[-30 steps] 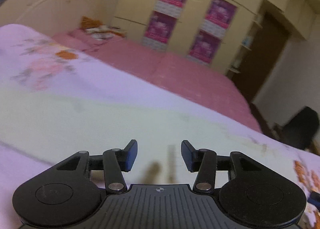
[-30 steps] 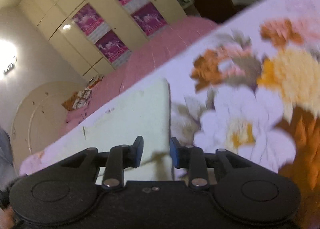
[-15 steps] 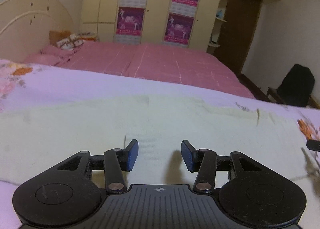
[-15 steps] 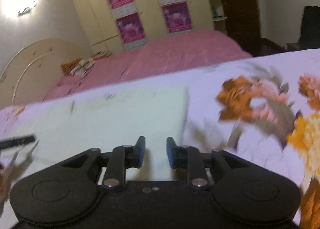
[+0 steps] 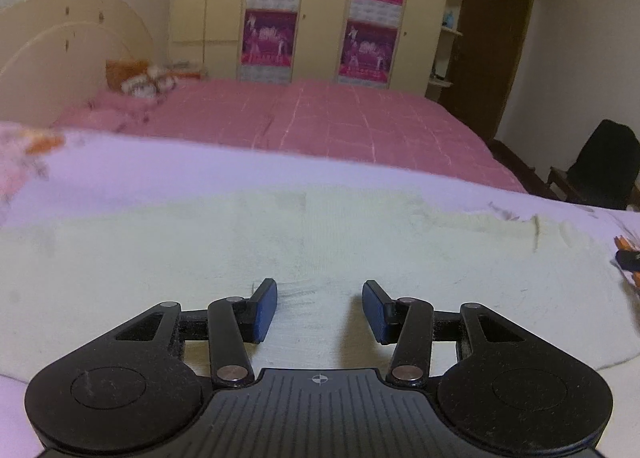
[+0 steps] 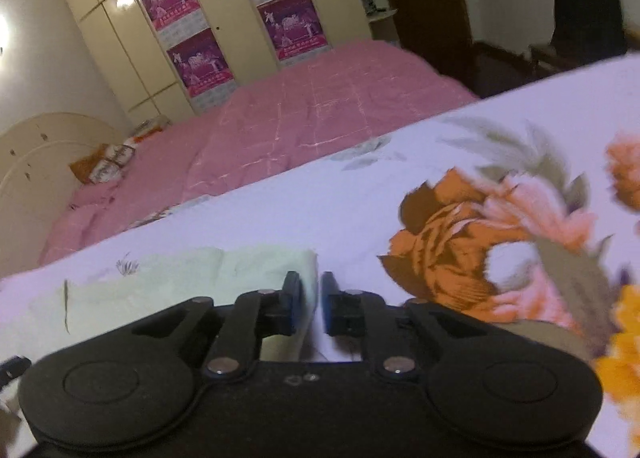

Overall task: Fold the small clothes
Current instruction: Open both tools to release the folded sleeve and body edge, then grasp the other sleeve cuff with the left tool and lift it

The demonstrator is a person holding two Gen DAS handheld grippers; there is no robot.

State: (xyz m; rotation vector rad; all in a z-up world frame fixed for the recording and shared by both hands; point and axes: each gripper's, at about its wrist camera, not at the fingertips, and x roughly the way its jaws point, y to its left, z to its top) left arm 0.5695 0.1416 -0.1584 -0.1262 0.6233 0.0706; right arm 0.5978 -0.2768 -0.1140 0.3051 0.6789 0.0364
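**A:** Start on the left. What is the left tool [image 5: 319, 300] doing?

**B:** It stands about half wide with nothing between its pads. It hangs low over the pale cloth [image 5: 320, 242], around the middle of the near side.

**A:** And how does the cloth lie?

**B:** It lies flat on the flowered bedspread [image 5: 200, 170] of the bed. Its long axis runs side to side across the left tool's view, so it stretches away to both sides of that tool.

**A:** Then over on the right?

**B:** The right tool [image 6: 311, 292] sits at the cloth's right end. Its jaws have just been closing and are now narrow. The cloth's short right edge [image 6: 310, 258] runs into the slot between them, with cloth toward the left pad and bare bedspread toward the right pad. I don't see the pads pinching it yet.

**A:** So which hand leads?

**B:** I'd judge the right. It is already on an end, and a fold would carry that end leftward along the long axis. The left tool is mid-cloth and still has to take hold or pin it down.
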